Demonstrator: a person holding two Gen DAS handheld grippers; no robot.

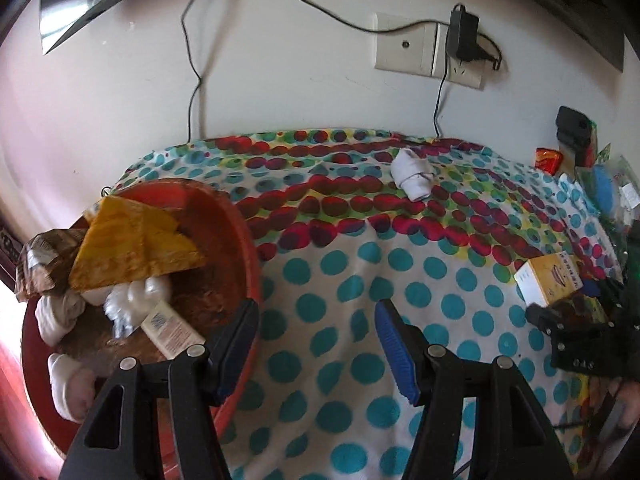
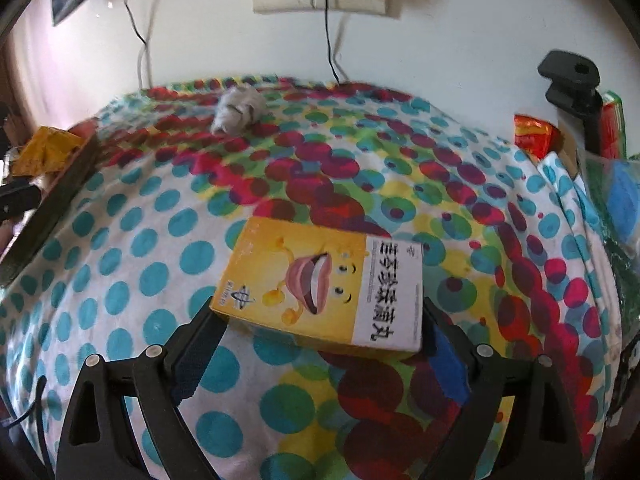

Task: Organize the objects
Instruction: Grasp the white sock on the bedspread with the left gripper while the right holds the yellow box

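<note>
My left gripper (image 1: 316, 308) is open and holds nothing; it hangs over the spotted cloth (image 1: 340, 272), just right of the red basin (image 1: 250, 240). The basin holds a yellow packet (image 1: 132, 240), white rolled socks (image 1: 60, 316), a tube (image 1: 172, 328) and a brown bag (image 1: 40, 256). My right gripper (image 2: 320, 308) is shut on a yellow and white medicine box (image 2: 320, 284), with its pads on the box's two short ends. The same box (image 1: 548, 280) shows at the right of the left wrist view. One white rolled sock (image 1: 412, 174) (image 2: 238, 112) lies near the wall.
A wall socket with a black charger (image 1: 460, 36) and hanging cables sits above the cloth. A black clamp (image 2: 572, 80), a red packet (image 2: 534, 136) and blue and green items (image 2: 622, 200) crowd the right edge. The basin's edge (image 2: 48, 200) lies at the left.
</note>
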